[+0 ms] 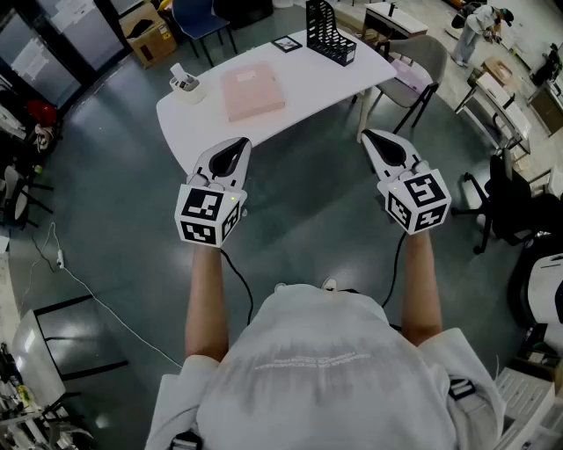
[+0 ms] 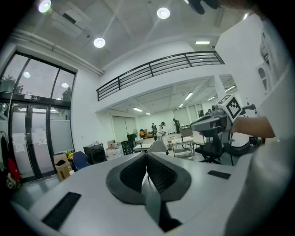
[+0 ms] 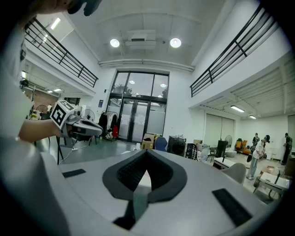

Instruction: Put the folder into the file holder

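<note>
grey floor spreads under a white table [image 1: 325, 83] with rounded corners, and i stand back from its near side. about the middle of the table lies the pink folder [image 1: 252, 91], flat and closed. at the table's far right end stands the black mesh file holder [image 1: 329, 33], upright and well apart from the folder. a small dark-framed square [image 1: 287, 43] lies on the table just left of the holder. at the table's left end sits a small white stand [image 1: 185, 83] with something pale in it; i cannot tell what. a grey chair [image 1: 413, 70] is drawn up at the table's right end. a blue chair [image 1: 198, 18] and a cardboard box [image 1: 148, 33] stand beyond the table's far side.

my left tongs [image 1: 236, 145] hang in the air by the table's near edge, toward its left end. the jaws are pressed together with nothing between them. my right tongs [image 1: 369, 136] hang off the table's near right corner, likewise clenched and empty. both point toward the table, close to level. neither touches the table or the folder.
</note>
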A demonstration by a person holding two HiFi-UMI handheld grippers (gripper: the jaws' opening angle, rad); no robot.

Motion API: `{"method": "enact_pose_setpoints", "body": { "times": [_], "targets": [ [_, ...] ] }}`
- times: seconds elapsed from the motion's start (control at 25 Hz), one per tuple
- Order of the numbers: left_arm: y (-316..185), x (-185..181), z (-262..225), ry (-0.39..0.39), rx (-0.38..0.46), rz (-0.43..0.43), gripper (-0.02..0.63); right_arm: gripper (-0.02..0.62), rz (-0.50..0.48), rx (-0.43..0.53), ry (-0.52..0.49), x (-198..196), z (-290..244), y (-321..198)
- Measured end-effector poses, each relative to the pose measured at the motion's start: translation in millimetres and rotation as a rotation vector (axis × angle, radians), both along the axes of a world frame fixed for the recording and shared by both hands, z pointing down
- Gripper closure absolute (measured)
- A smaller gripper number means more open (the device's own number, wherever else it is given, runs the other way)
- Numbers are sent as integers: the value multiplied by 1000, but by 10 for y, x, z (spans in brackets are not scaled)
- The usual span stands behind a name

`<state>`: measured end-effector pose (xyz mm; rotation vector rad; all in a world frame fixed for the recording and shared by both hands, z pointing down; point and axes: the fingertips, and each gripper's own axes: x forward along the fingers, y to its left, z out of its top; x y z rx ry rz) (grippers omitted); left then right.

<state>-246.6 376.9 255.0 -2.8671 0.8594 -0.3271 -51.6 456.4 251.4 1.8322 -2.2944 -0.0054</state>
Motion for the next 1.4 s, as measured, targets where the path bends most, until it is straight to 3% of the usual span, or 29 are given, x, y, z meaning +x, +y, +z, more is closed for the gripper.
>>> {"method": "enact_pose_setpoints", "body": {
  "times": [0.32, 0.68, 0.72, 0.84, 0.96, 1.0, 1.12, 1.28, 1.4],
  "targets": [
    [9, 11, 4, -1, -8, 0, 591, 571, -35, 25, -99, -19, -80, 20],
    [-20, -31, 43, 6, -24, -31, 588, 571, -43, -7, -87, -14, -1, 22],
    [-36, -41, 60, 5, -31, -38, 575, 571, -40, -7, -86, -5, 6, 19],
    [-64, -73, 113, -8, -48, -59, 429, 571, -15, 2, -86, 40, 18, 23],
    [-70, -86, 129, -9, -56, -65, 372, 571, 7, 19, -101, 98, -2, 21],
    [-71, -86, 133, -5, -60, -64, 357, 552, 5, 19, -107, 102, -1, 16],
    [-67, -81, 163, 1, -70, -62, 333, 379, -21, 1, -110, 74, 39, -7],
    [-59, -51, 204, -6, -77, -60, 318, 308, -28, 4, -111, 91, 68, -27],
    [-52, -41, 215, -8, -82, -63, 314, 289, -40, -3, -114, 97, 89, -26]
  ]
}}
